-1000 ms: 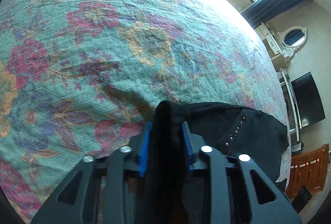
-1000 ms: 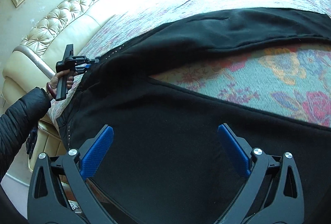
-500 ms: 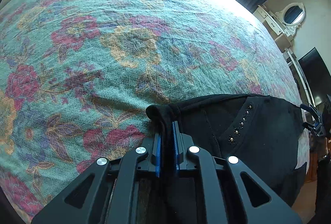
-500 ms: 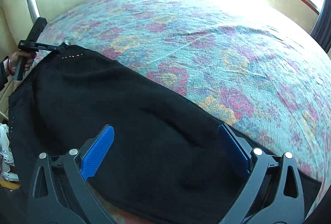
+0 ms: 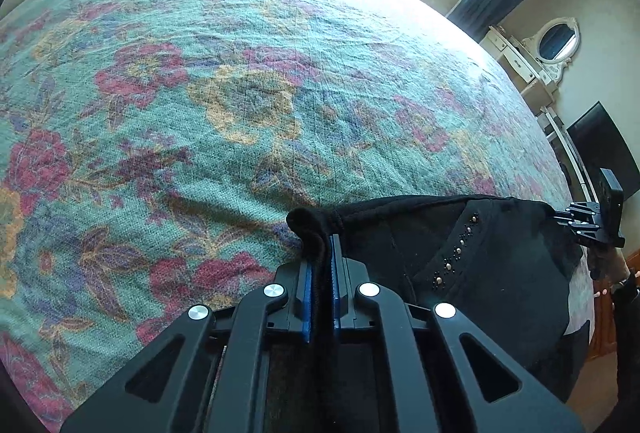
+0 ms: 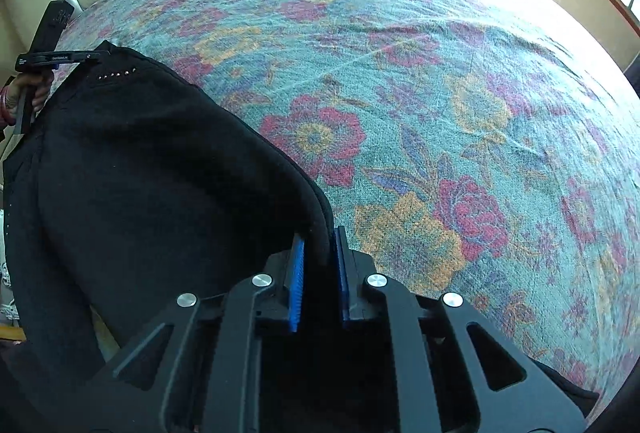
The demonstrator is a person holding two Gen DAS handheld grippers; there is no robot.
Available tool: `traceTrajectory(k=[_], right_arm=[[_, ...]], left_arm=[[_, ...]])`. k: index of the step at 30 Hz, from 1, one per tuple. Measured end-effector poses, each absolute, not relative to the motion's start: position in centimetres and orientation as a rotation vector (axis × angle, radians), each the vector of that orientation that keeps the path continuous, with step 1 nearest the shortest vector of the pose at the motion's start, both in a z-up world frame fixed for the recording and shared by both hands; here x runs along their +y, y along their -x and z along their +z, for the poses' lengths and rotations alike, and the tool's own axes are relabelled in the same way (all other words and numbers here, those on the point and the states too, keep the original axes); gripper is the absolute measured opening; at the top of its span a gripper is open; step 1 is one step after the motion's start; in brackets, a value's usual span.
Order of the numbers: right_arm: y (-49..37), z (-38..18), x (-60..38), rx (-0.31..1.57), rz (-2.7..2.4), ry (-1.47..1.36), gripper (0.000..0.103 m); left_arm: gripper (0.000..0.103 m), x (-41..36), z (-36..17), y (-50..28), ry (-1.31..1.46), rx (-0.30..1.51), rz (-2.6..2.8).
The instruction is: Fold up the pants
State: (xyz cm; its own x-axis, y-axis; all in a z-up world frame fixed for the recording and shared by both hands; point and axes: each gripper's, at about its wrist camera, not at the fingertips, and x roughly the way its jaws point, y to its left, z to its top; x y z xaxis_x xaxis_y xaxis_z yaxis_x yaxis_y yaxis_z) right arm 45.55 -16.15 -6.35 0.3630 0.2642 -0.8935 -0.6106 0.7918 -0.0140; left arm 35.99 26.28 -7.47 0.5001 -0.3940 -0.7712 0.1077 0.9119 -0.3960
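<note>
On the floral bedspread [image 5: 240, 105], both hand-held grippers, left [image 5: 319, 253] and right [image 6: 320, 245], pinch the black pants [image 6: 140, 161].

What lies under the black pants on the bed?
The floral bedspread lies under the black pants; both grippers, left and right, pinch the fabric's edges. Whatever is beneath the fabric's middle is covered.

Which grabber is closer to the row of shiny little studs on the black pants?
Left. The left gripper pinches the pants at the corner right beside the studs. The right gripper grips the far corner, a pants-width from them.
</note>
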Motion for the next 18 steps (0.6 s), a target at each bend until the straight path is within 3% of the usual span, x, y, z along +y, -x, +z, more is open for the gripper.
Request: traceTrajectory(k=[11, 18], right_arm=[[-27.1, 1.3, -16.0, 0.676, 0.444, 0.438, 0.011], [-13.9, -1.9, -15.3, 0.654, 0.426, 0.47, 0.012]], left_arm=[[0.006, 28.1, -1.0, -27.2, 0.551, 0.717, -0.492], [0.008, 31.3, -2.6, -16.8, 0.681, 0.675, -0.537]])
